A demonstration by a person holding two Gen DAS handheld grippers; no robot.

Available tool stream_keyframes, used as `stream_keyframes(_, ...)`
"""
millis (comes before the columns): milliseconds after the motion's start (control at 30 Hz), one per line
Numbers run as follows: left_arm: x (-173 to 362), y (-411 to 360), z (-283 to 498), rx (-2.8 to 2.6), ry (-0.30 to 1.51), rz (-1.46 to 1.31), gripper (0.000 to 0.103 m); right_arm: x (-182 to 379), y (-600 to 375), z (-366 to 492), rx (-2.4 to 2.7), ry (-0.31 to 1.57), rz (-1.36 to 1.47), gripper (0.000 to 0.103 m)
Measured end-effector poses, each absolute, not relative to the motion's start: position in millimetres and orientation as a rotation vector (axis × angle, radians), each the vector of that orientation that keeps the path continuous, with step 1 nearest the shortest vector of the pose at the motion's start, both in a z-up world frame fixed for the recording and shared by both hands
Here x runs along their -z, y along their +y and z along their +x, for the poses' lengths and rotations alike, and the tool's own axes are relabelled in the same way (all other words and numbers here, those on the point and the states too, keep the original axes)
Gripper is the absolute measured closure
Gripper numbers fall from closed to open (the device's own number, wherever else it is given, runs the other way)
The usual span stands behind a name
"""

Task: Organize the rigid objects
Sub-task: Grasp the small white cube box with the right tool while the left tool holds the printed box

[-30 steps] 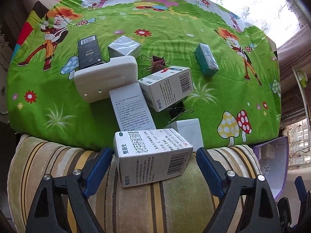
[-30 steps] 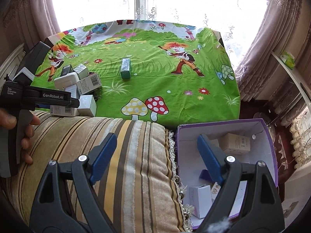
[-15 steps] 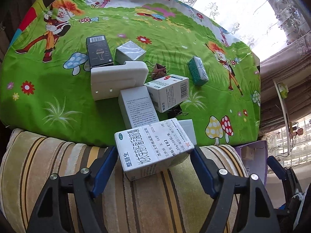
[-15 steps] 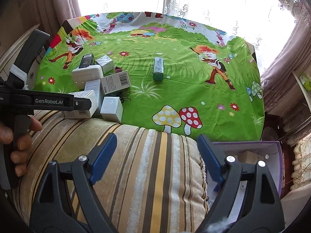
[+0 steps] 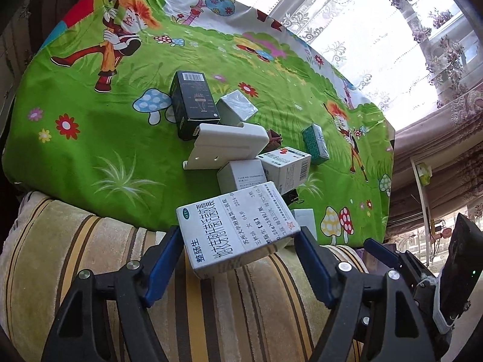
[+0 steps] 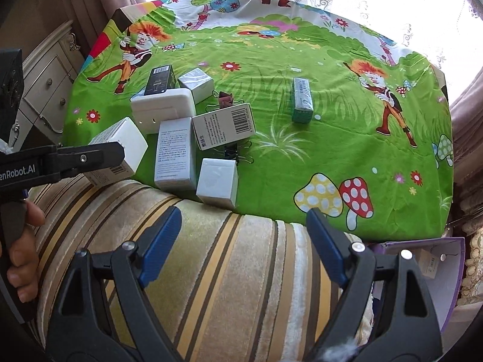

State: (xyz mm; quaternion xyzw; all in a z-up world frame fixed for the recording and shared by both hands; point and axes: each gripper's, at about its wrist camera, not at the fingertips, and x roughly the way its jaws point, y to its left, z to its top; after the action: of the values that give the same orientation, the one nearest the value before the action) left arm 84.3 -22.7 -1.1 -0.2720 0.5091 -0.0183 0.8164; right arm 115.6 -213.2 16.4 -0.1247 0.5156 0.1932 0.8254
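My left gripper [image 5: 238,238] is shut on a white medicine box [image 5: 238,226] with blue and black print, and the tilted box hangs just above the striped cushion [image 5: 90,256]. In the right wrist view the same box [image 6: 123,141] shows at the left, behind the left gripper's black finger [image 6: 90,157]. My right gripper [image 6: 243,215] stands open over the cushion with nothing between its blue pads. Beyond it a cluster lies on the green cartoon cloth [image 6: 332,138]: a small white box [image 6: 217,181], a tall white box [image 6: 175,154], a barcode box [image 6: 223,126] and a white flat case [image 6: 163,108].
A black box [image 6: 160,83], a silvery box [image 6: 196,84], binder clips [image 6: 225,98] and a lone green box [image 6: 302,99] lie farther back. A purple open box [image 6: 422,271] holding small cartons sits at the lower right. A cabinet [image 6: 45,90] stands at the left.
The left jaws closed on the white medicine box and lifted it, tilted, off the cushion. The right gripper swung left, away from the purple box, to over the cushion.
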Motion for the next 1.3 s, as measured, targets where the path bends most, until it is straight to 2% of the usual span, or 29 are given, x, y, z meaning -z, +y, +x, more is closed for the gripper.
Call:
stream_keyframes(200,3,-19,79,0.049,1.059,-0.604,0.027,-3,-197,127,-0.398,1.123,-0.318,0.017)
stream_keyframes(333,4,-17,78,0.049,1.046,-0.611,0.027,6,-187,134,-0.39,1.14,-0.34,0.02)
stream_keyframes(500,4,-17,77,0.051,1.024,-0.613,0.027,19,-181,144,-0.379,1.176,-0.344,0.032)
stream_keyframes(633,3,-18,77,0.055,1.015,-0.608,0.027,26,-179,149,-0.382,1.194,-0.344,0.038)
stream_keyframes(733,5,-19,78,0.057,1.019,-0.607,0.027,31,-178,151,-0.387,1.21,-0.339,0.052)
stream_keyframes(767,6,-19,78,0.057,1.02,-0.608,0.027,33,-178,151,-0.39,1.215,-0.333,0.064)
stream_keyframes(800,6,-19,78,0.057,1.02,-0.608,0.027,33,-179,151,-0.39,1.215,-0.328,0.066)
stream_keyframes(1300,-7,-35,75,0.063,0.989,-0.535,0.027,-3,-206,132,-0.351,1.071,-0.246,0.066)
